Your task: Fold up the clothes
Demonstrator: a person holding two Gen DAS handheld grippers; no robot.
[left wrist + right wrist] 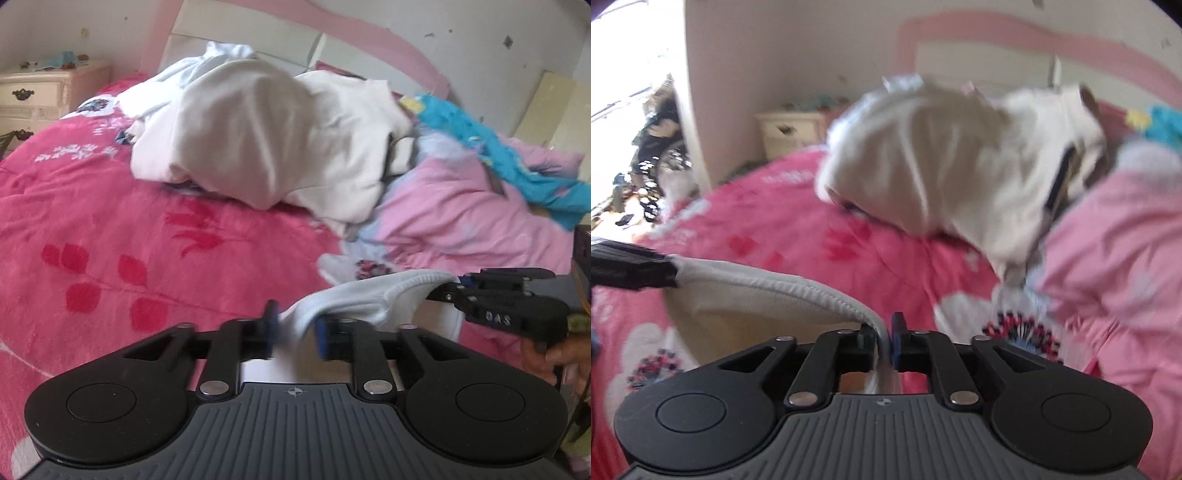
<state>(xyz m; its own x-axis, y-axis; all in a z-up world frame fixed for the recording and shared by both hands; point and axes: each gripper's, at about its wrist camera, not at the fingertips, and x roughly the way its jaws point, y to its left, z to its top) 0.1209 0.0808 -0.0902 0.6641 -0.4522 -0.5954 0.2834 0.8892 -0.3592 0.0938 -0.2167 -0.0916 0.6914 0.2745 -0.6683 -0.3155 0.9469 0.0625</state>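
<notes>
A white garment with a ribbed hem (783,280) hangs in an arc between my two grippers, low over the pink floral bedspread (110,229). In the left wrist view its bunched end (297,325) lies between the parted fingers of my left gripper (296,332), and the pads stand a little off the cloth. My right gripper (882,332) has the hem running through a narrow gap between its fingers, loosely. The right gripper (456,286) also shows at the right of the left wrist view, with the cloth at its tips and a hand on its handle.
A heap of white and cream clothes (258,136) lies further up the bed. A pale pink quilt (461,214) and a turquoise cloth (517,158) sit to its right. A cream nightstand (40,96) stands at the far left by the pink headboard (369,33).
</notes>
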